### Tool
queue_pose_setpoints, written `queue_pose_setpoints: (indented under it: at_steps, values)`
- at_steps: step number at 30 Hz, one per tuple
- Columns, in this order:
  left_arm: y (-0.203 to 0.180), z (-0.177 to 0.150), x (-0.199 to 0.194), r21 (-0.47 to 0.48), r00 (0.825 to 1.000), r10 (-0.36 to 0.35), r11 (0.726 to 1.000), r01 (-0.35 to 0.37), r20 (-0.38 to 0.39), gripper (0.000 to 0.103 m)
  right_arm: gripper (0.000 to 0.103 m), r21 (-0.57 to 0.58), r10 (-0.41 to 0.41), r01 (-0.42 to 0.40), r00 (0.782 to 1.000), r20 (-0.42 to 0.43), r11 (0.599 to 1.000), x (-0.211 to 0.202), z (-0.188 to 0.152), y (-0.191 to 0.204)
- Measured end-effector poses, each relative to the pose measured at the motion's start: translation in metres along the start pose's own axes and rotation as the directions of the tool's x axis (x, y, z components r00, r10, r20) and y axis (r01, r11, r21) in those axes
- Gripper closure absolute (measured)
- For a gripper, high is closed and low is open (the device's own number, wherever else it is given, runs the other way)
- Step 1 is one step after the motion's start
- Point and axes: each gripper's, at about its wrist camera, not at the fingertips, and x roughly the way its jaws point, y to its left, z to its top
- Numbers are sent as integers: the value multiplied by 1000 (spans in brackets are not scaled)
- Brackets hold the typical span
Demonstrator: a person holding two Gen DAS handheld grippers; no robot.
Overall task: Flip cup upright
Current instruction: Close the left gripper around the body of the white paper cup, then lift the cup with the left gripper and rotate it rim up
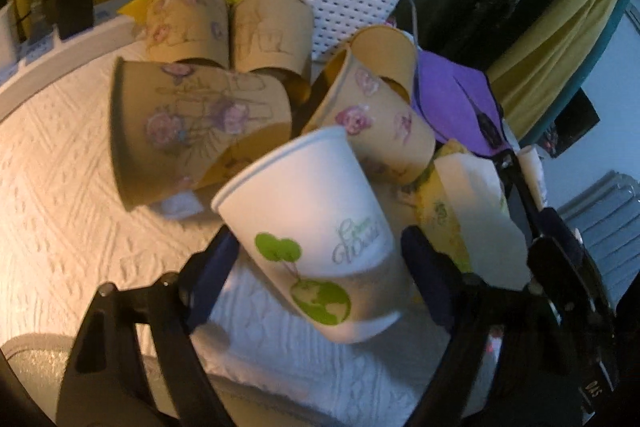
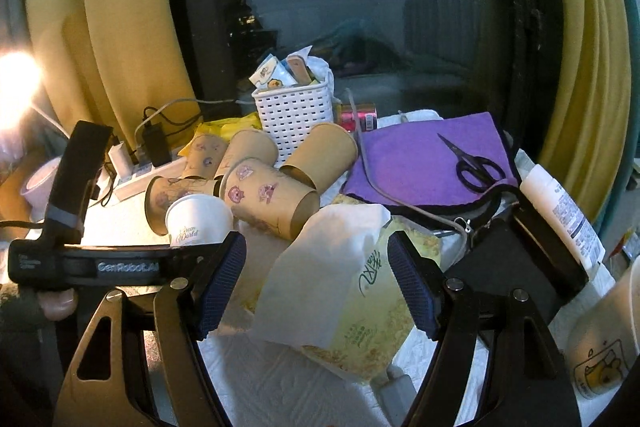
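A white paper cup (image 1: 316, 227) with green globe prints sits tilted between the fingers of my left gripper (image 1: 320, 275), rim up and leaning left; the pads flank its lower body. It also shows in the right wrist view (image 2: 198, 221), standing behind the left gripper's body (image 2: 80, 263). Several brown paper cups with flower drawings (image 1: 192, 131) lie on their sides behind it. My right gripper (image 2: 316, 283) is open, its pads either side of a white and yellow paper packet (image 2: 340, 291).
A white perforated basket (image 2: 294, 123) of sachets stands at the back. A purple cloth (image 2: 424, 163) with black scissors (image 2: 474, 167) lies right. A power strip with plugs (image 2: 136, 171) is left, a white tube (image 2: 564, 211) and black box right. White embossed towel (image 1: 60, 195) covers the table.
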Motion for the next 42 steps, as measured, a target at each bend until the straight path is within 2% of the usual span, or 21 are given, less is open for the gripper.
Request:
queue_pose_setpoints:
  at_steps: [6,12,27,36,42]
  values:
    - [-2,-5,-7,32,1000,-13,999,13,-4,32,27,2,-2,2,1000,1,1000,-4,1,3]
    - [-2,-14,-27,59,999,-39,998,38,13,37,27,-1,-1,1,1000,14,1000,-17,1,14]
    - [2,-65,-114,164,994,-33,986,16,102,38,27,-17,8,-7,999,44,1000,-70,-9,57]
    - [19,-108,-167,219,983,-11,975,-30,183,38,27,-38,56,-55,998,32,998,-96,-22,97]
    - [30,-142,-195,246,972,15,967,-74,235,38,27,-39,120,-120,993,4,992,-109,-34,125]
